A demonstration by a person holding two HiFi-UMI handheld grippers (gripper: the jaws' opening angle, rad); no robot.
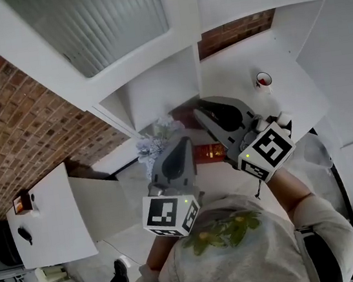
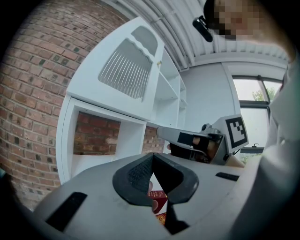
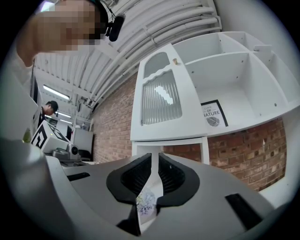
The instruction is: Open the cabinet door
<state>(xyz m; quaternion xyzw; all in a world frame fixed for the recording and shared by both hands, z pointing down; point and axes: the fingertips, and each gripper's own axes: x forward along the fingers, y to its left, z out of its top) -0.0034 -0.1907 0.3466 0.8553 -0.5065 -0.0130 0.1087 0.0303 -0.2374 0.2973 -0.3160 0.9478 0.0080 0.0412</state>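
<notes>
Looking down in the head view, you hold the left gripper (image 1: 180, 143) and right gripper (image 1: 200, 107) below the cabinet door (image 1: 88, 25), a white frame around ribbed glass, both well apart from it. In the left gripper view, its dark textured pads (image 2: 138, 171) meet at the tips, clenched on nothing. In the right gripper view, the jaws stand a narrow slit apart, empty, beneath the door's small brass knob (image 3: 175, 61).
</notes>
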